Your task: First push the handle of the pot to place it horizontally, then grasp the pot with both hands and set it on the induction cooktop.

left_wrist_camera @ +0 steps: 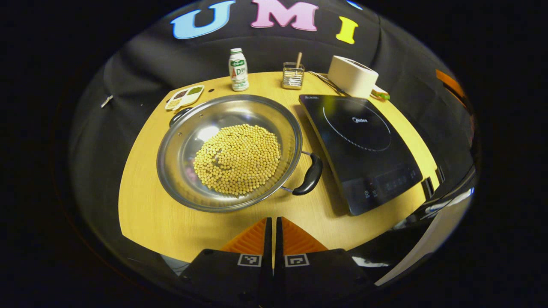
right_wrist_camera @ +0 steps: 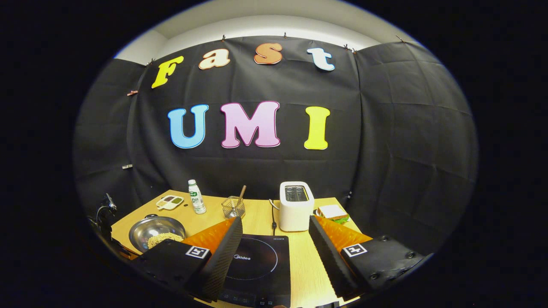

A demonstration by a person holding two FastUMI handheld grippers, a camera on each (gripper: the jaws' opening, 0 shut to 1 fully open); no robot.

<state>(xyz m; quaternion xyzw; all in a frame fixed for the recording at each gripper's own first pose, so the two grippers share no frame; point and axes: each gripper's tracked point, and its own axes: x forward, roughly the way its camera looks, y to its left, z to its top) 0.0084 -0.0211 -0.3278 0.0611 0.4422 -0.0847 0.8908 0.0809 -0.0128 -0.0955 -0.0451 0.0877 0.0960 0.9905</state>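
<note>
A wide steel pot (left_wrist_camera: 180, 141) holding a heap of yellow beans (left_wrist_camera: 237, 158) sits on the wooden table (left_wrist_camera: 145, 209). One black handle (left_wrist_camera: 310, 174) points to the near right, the other (left_wrist_camera: 179, 115) to the far left. The black induction cooktop (left_wrist_camera: 364, 145) lies just right of the pot. My left gripper (left_wrist_camera: 273, 222) hovers at the table's near edge, short of the pot, shut with nothing between its fingers. In the right gripper view, my right gripper (right_wrist_camera: 274, 226) stands open above the cooktop (right_wrist_camera: 257, 261), with the pot (right_wrist_camera: 156, 231) off to its left.
Along the table's back edge stand a small bottle (left_wrist_camera: 238, 69), a divided dish (left_wrist_camera: 185, 97), a wire holder with a stick (left_wrist_camera: 293, 75) and a white toaster (left_wrist_camera: 353, 76). A sandwich (right_wrist_camera: 333, 212) lies right of the toaster (right_wrist_camera: 295, 205).
</note>
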